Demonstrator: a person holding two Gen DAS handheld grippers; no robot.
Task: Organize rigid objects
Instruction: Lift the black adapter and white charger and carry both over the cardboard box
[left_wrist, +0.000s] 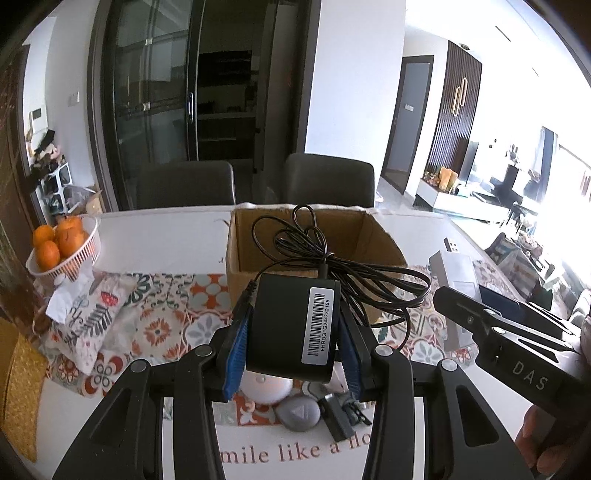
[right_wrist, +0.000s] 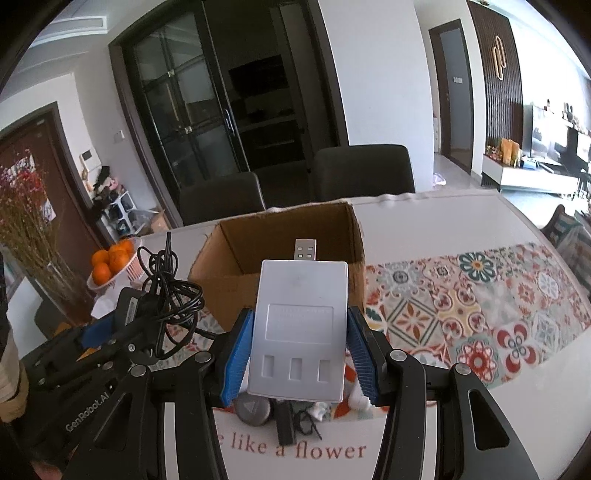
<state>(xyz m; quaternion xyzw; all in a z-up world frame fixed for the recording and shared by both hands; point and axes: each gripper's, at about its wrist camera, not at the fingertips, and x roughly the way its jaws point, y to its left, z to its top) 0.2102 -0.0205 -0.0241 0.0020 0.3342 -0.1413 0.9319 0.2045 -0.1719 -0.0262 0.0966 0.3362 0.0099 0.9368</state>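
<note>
Left wrist view: the adapter (left_wrist: 291, 328) sits clamped in the left tool (left_wrist: 291, 332), cord (left_wrist: 332, 266) bunched on top, just short of the box (left_wrist: 373, 243). Right tool (right_wrist: 299, 345) is closed on the white hub (right_wrist: 299, 332), plug end pointing at the same box. I'd get each one fully over the rim before letting go, and watch that loose cord, it could snag. A few small bits lie below on the surface (right_wrist: 443, 214).

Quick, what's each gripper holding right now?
Left gripper: shut on the black power adapter, cord dangling.
Right gripper: shut on the white USB device.
</note>
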